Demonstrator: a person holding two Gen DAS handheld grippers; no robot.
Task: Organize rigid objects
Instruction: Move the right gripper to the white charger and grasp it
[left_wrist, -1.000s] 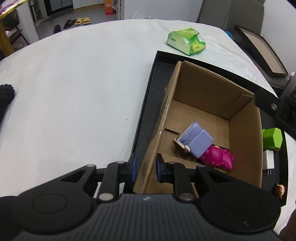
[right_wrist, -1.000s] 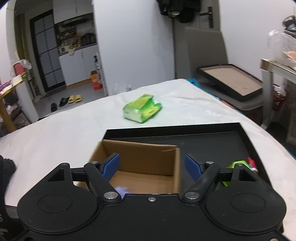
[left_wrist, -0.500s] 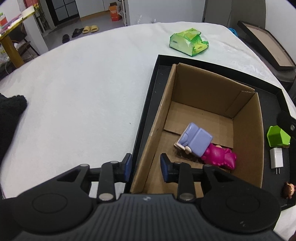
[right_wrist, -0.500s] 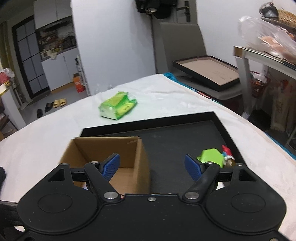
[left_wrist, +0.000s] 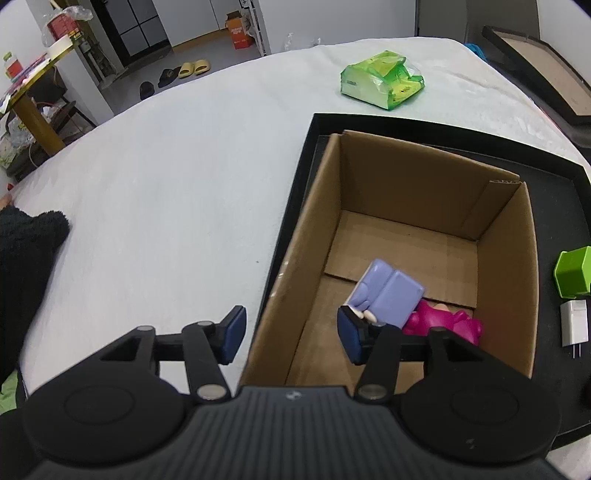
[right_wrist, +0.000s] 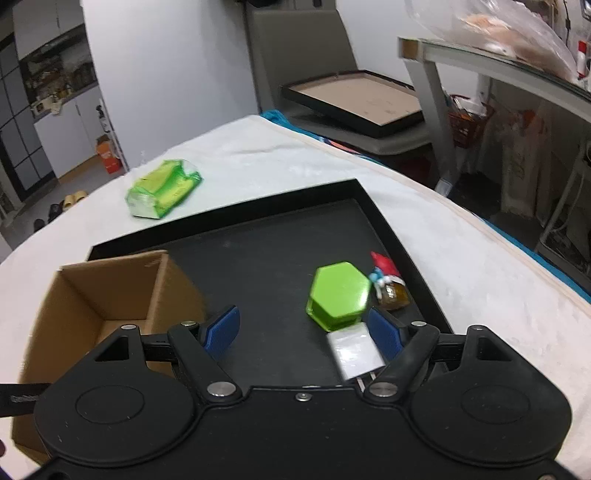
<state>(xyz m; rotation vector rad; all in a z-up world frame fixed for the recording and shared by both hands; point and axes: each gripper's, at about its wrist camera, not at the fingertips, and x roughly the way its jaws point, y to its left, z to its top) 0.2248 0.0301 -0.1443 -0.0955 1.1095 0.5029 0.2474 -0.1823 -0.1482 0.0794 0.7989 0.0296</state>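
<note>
Our left hand-held gripper (left_wrist: 290, 338) has let go of the cardboard box (left_wrist: 406, 251) wall, now spread astride it; right hand-held gripper (right_wrist: 304, 330), also spread, has swung over the green hexagonal box (right_wrist: 338, 293) for the next pick.

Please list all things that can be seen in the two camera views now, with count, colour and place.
open cardboard box: one, brown, left part of the tray
shallow rectangular tray: one, black, on the white cloth
lilac block toy: one, inside the box
magenta plastic toy: one, inside the box, partly under the lilac one
hexagonal green box: one, on the tray
white plug adapter: one, on the tray, near the green box
small figurines: two or so, red and brown, tray's right edge
green plastic packet: one, on the cloth beyond the tray
left gripper: jaws open, astride the box's wall
right gripper: jaws open, above the tray
</note>
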